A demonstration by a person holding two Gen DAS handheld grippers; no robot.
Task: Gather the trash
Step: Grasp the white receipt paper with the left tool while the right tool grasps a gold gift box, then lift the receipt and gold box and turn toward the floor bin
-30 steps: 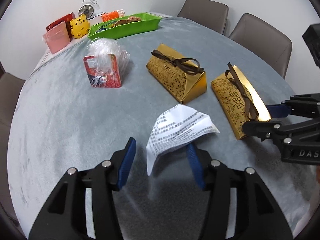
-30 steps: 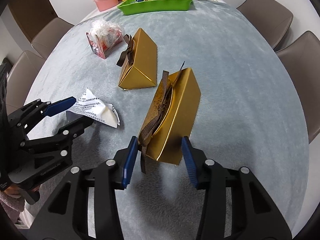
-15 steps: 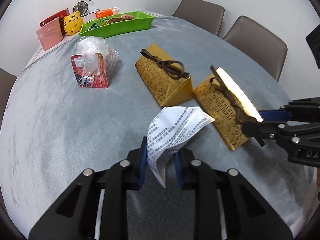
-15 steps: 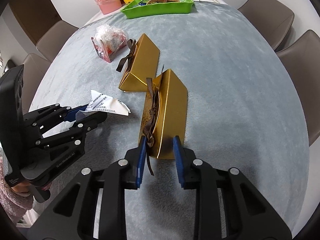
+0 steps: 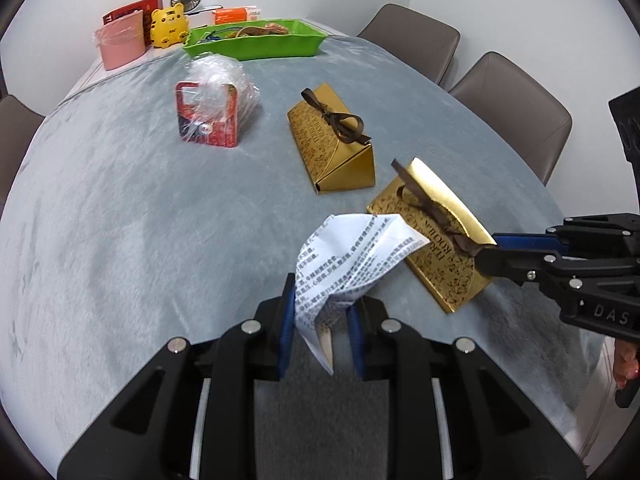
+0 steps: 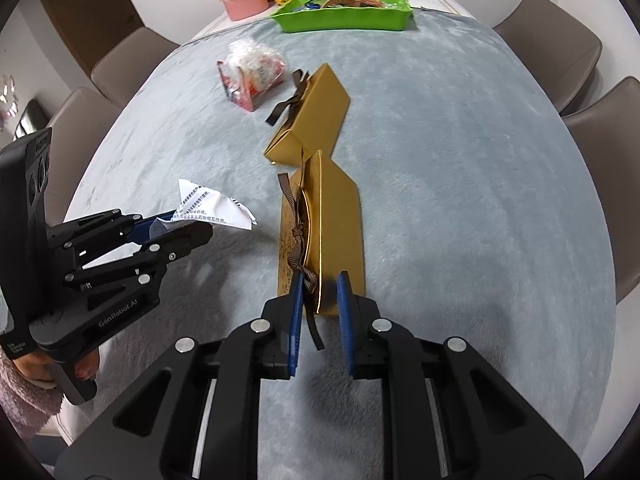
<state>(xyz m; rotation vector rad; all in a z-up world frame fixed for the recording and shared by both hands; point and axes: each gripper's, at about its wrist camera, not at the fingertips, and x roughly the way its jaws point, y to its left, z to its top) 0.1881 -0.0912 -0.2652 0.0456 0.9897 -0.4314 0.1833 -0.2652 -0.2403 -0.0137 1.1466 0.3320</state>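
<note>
My left gripper [image 5: 320,304] is shut on a crumpled white printed paper [image 5: 352,256] and holds it above the grey tablecloth; the paper also shows in the right wrist view [image 6: 208,210]. My right gripper [image 6: 320,292] is shut on the near end of a gold ribboned gift box [image 6: 328,216], lifted at that end; the box also shows in the left wrist view [image 5: 432,232]. A second gold box [image 5: 332,148] lies on the table beyond. A red packet in clear plastic wrap [image 5: 212,112] sits farther back left.
A green tray [image 5: 256,42] with bits in it stands at the far edge, beside a pink container [image 5: 120,44], a yellow tiger figure [image 5: 170,26] and an orange box [image 5: 236,14]. Brown chairs [image 5: 516,108] ring the round table [image 5: 100,220].
Both grippers closed: the left on the paper, the right on the gold box. Both objects have been raised off the cloth, and the box has swung in line with the right fingers.
</note>
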